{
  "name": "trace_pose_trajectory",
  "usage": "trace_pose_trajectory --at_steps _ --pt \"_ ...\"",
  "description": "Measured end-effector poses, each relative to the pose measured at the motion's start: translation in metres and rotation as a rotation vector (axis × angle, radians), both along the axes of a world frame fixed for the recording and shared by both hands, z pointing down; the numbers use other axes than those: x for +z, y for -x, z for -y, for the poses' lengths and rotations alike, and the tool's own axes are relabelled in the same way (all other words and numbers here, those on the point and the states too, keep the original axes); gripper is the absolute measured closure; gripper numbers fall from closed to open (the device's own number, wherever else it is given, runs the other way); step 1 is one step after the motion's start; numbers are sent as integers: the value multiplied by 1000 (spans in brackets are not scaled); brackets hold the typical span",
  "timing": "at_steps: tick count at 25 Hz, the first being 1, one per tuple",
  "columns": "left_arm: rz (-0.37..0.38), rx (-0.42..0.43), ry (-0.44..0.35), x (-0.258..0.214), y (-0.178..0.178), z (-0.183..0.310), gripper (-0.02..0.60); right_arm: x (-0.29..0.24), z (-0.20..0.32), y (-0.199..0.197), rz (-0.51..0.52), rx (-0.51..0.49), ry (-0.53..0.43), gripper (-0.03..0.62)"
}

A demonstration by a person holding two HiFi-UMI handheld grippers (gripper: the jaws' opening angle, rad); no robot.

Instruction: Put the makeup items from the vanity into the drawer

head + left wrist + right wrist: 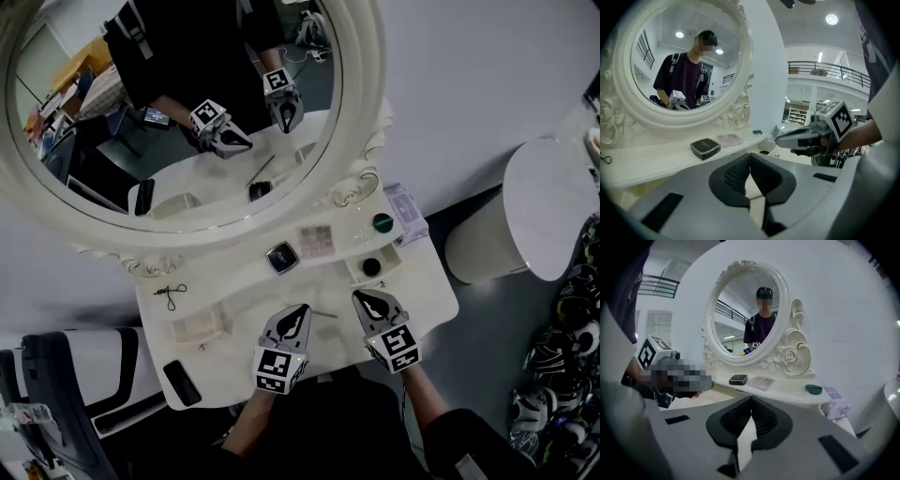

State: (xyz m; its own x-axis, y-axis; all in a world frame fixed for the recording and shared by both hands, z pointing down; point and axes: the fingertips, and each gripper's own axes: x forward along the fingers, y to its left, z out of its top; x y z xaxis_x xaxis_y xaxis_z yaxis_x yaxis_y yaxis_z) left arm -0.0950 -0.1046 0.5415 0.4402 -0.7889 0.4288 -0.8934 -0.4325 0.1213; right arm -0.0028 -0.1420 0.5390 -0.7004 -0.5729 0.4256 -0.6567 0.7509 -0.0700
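On the white vanity [427, 291] a black compact [281, 256] and a pink palette [316, 240] lie on the raised shelf under the oval mirror. A green round pot [382, 222] sits further right, and a black round item [372, 266] rests in an open recess. A thin stick [324, 314] lies between the two grippers. My left gripper [301, 308] and right gripper [361, 297] hover side by side over the front of the tabletop, both shut with nothing between the jaws. The left gripper view has the compact [705, 147] ahead to the left; the right gripper view has the compact [738, 379], palette [761, 382] and green pot [813, 389].
A black flat object [181, 382] lies at the front left corner, a small black hairpin [170, 293] at the left, and an open shallow recess [197, 328] between them. A tissue packet [408, 213] sits at the right end. A white round stool [553, 206] stands to the right.
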Motion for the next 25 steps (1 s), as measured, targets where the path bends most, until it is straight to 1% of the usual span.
trace_pose_trajectory --at_steps 6,11,18,21,25 --pt "178 160 33 35 8 -6 566 10 -7 15 -8 -50 28 571" --pt "233 252 52 55 9 -5 566 16 -8 22 -16 -74 44 571" --pt "336 373 80 73 5 -6 565 21 -7 26 -16 -74 61 571" --pt "398 450 94 82 1 -7 565 23 -8 24 -15 -70 70 571" --pt "485 577 125 99 -1 -8 563 28 -8 21 -16 -65 84 571"
